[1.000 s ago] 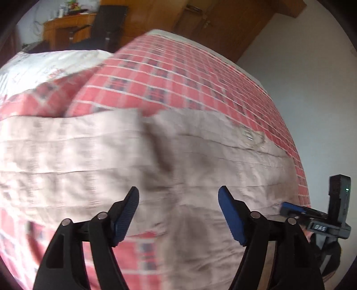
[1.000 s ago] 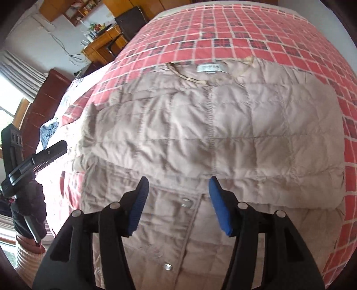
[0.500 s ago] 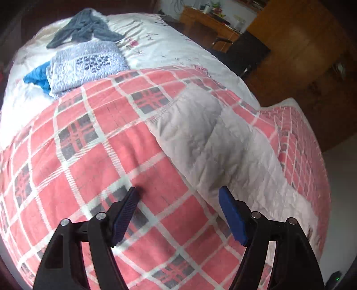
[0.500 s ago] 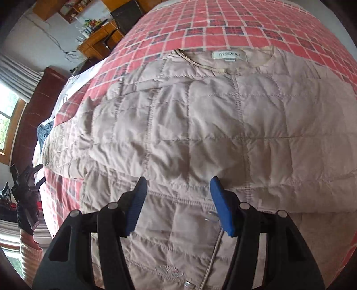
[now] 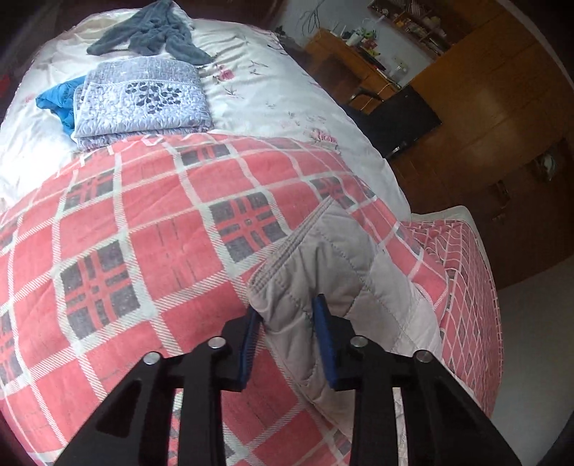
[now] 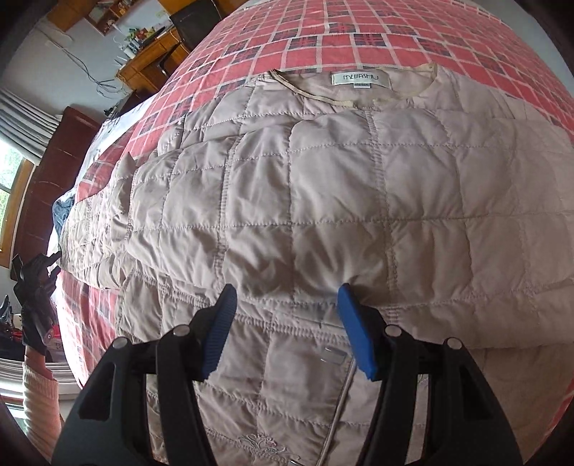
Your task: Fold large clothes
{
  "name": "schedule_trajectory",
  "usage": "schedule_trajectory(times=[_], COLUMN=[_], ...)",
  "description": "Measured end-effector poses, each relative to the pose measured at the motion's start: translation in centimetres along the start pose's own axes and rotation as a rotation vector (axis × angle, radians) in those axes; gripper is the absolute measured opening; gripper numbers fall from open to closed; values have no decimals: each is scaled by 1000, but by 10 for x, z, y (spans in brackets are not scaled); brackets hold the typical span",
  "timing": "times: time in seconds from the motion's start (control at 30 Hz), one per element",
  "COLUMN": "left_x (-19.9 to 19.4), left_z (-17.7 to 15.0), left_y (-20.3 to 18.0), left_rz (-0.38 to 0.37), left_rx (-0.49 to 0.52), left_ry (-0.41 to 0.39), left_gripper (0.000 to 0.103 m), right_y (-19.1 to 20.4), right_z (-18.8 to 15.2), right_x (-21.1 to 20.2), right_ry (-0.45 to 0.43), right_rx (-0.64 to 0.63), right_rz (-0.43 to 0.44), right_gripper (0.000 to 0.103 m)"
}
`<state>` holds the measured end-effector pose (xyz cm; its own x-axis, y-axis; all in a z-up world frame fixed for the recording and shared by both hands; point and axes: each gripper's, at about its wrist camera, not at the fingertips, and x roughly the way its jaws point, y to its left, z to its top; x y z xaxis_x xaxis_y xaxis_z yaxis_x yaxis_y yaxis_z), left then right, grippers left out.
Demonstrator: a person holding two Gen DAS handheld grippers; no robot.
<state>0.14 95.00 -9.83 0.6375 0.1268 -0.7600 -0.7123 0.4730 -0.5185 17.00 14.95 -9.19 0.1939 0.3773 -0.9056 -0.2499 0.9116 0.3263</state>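
A beige quilted jacket [image 6: 323, 179] lies spread on the red plaid bedspread [image 6: 358, 32], its collar label [image 6: 360, 79] at the far side. One side is folded over the front. My right gripper [image 6: 287, 289] stands open just over the folded edge near the snap placket, with nothing pinched. In the left wrist view the jacket's sleeve [image 5: 333, 258] runs across the plaid bedspread [image 5: 143, 233]. My left gripper [image 5: 287, 306] is shut on the cuff end, which bunches between the blue pads.
A folded lilac quilt [image 5: 143, 96], a grey garment [image 5: 150, 32] and a blue cloth [image 5: 57, 100] lie on the white floral duvet [image 5: 269, 89] beyond. A wooden desk [image 5: 344, 57], a black chair [image 5: 405, 118] and a wardrobe [image 5: 502, 125] stand past the bed. A gloved hand [image 6: 34, 294] shows at left.
My left gripper swung from the jacket body to the sleeve end and closed on the cuff. My right gripper came closer to the jacket and stayed open.
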Motion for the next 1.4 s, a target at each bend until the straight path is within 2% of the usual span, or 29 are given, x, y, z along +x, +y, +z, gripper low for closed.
schedule_trajectory(times=[0.03,0.13,0.33,0.5,0.73,0.97,1.17,1.4], left_x=[-4,-23,-72,-102,-106,-76,-39,25], left_z=[0,-5,-22,-59,-145,-237,-310,-345], left_y=[-1,-11,-67,-140,-244,-317,-352,-342], left_rz=[-12,-42,-126,-227,-399,-481,-476,-403], left_rx=[-4,23,178,372,609,769,879,919], left_ry=[-14,-78,-190,-208,-108,45,167,348], left_gripper=[11,7,5,5,5,5,5,6], right_y=[-1,0,-6,-11,-24,-49,-64,-76], right_z=[0,-3,-9,-13,-19,-23,-25,-24], right_x=[-1,-6,-25,-42,-60,-62,-53,-41], right_ry=[-1,-8,-36,-66,-102,-106,-89,-69], right_rx=[-2,-14,-26,-27,-20,32,60,106], right_rz=[-2,-14,-28,-20,-25,-35,-47,-36], right_gripper=[59,59,59,59,59,59,59,59])
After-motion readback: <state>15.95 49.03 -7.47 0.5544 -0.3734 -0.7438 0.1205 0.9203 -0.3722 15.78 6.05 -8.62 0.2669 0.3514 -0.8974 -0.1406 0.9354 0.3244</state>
